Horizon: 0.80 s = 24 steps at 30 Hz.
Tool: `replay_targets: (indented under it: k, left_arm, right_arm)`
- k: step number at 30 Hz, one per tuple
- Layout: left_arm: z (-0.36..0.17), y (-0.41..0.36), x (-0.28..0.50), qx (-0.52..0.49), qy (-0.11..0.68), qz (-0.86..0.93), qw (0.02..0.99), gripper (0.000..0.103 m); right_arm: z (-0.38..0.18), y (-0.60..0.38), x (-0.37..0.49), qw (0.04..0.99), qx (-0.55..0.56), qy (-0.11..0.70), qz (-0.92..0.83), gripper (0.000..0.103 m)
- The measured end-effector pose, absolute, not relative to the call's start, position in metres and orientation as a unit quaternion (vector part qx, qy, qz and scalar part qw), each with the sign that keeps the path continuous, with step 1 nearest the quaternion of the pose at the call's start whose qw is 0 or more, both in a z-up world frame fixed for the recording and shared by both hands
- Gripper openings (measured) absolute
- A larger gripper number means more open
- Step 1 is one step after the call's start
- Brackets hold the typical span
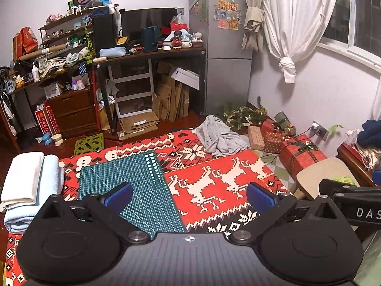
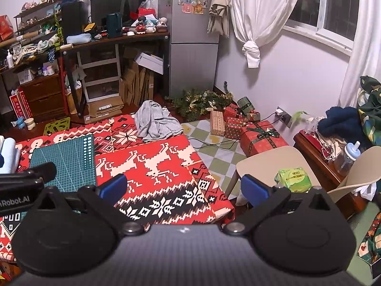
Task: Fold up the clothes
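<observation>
A crumpled grey garment (image 1: 220, 137) (image 2: 156, 121) lies at the far edge of the table, on the red patterned cloth (image 1: 214, 166) (image 2: 152, 157). A white and a light blue folded cloth (image 1: 28, 186) are stacked at the table's left edge; only a sliver of them (image 2: 10, 151) shows in the right wrist view. My left gripper (image 1: 189, 196) hovers open over the near part of the table, nothing between its blue pads. My right gripper (image 2: 183, 187) is open too, above the table's near right corner. Both stand well short of the grey garment.
A green cutting mat (image 1: 133, 186) (image 2: 66, 162) lies on the table's left half. A beige chair (image 2: 273, 166) with a green packet (image 2: 293, 176) stands right of the table. Wrapped gift boxes (image 2: 262, 140) and cables sit on the floor behind it. Cluttered shelves and a fridge (image 1: 226, 47) line the back wall.
</observation>
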<state>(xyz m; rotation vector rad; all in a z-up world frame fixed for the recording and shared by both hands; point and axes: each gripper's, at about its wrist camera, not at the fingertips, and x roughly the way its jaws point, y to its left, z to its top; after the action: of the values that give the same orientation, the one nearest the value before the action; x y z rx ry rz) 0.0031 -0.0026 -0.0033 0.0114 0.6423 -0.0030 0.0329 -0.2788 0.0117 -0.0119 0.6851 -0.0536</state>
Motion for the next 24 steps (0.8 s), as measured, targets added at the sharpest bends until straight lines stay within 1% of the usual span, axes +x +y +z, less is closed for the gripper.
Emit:
replay_targets:
  k: [9, 16, 24]
  left_arm:
    - [-0.013, -0.003, 0.005, 0.003, 0.308, -0.004, 0.951, 0.103]
    - [-0.03, 0.002, 0.017, -0.02, 0.306, -0.013, 0.952, 0.103]
    - [-0.059, 0.007, 0.052, -0.012, 0.307, -0.026, 0.951, 0.103]
  right_arm:
    - [-0.003, -0.278, 0.04, 0.941, -0.009, 0.338, -0.034, 0.103]
    - [-0.022, -0.275, 0.055, 0.937, -0.017, 0.347, -0.031, 0.103]
    - [-0.062, -0.271, 0.095, 0.936, -0.025, 0.351, -0.025, 0.103]
